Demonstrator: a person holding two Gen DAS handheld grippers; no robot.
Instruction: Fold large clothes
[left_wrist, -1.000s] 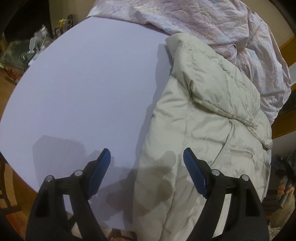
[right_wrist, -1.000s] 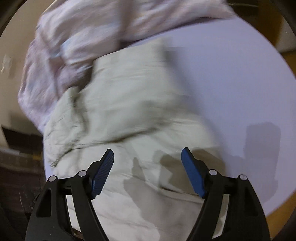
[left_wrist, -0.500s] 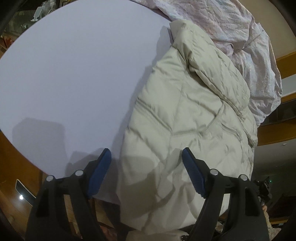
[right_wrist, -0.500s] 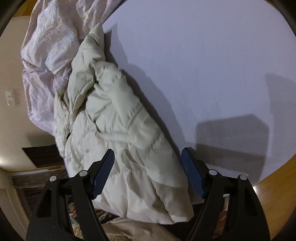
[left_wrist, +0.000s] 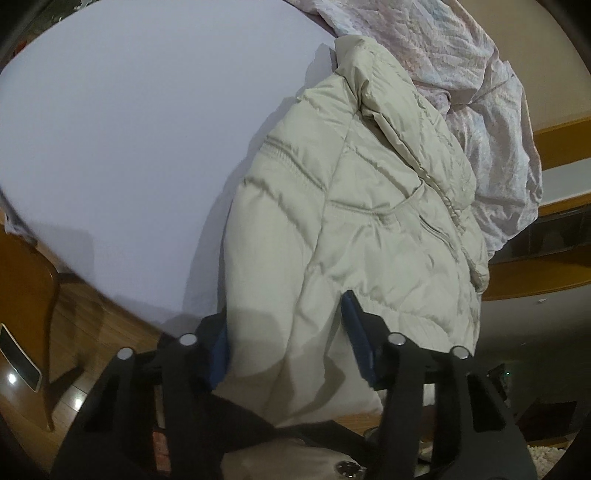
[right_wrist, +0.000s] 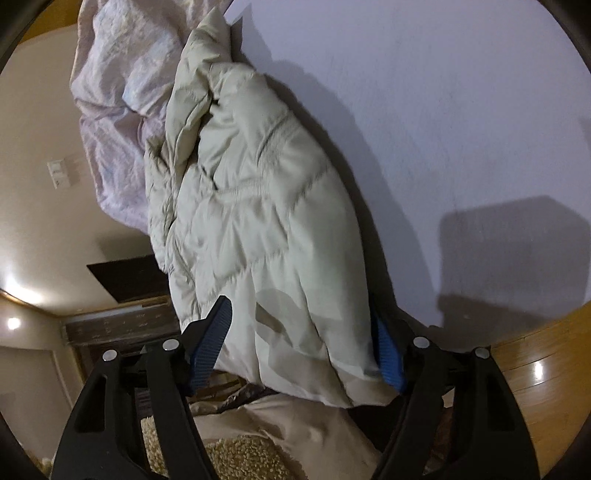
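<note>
A cream puffer jacket (left_wrist: 369, 221) lies crumpled on the white round table (left_wrist: 129, 147), its hem hanging over the near edge. My left gripper (left_wrist: 288, 343) is at that hem with its jaws closing. A bunch of the fabric fills the gap and both blue pads (left_wrist: 356, 332) touch it. In the right wrist view the same jacket (right_wrist: 258, 206) runs from the table (right_wrist: 461, 110) down between the fingers of my right gripper (right_wrist: 299, 343). Its jaws are closing too and straddle the hem, the left pad (right_wrist: 212, 339) still free of the cloth.
A pale pink quilted cover (left_wrist: 461, 74) is heaped behind the jacket at the table's far side (right_wrist: 110, 110). A wooden chair (left_wrist: 26, 295) stands by the table's left edge over a shiny wood floor (right_wrist: 535, 369). A shaggy rug (right_wrist: 240, 458) lies below.
Both grippers have come down to the table's near edge and onto the jacket's hem. The left jaws have narrowed around the fabric; the right jaws have narrowed slightly.
</note>
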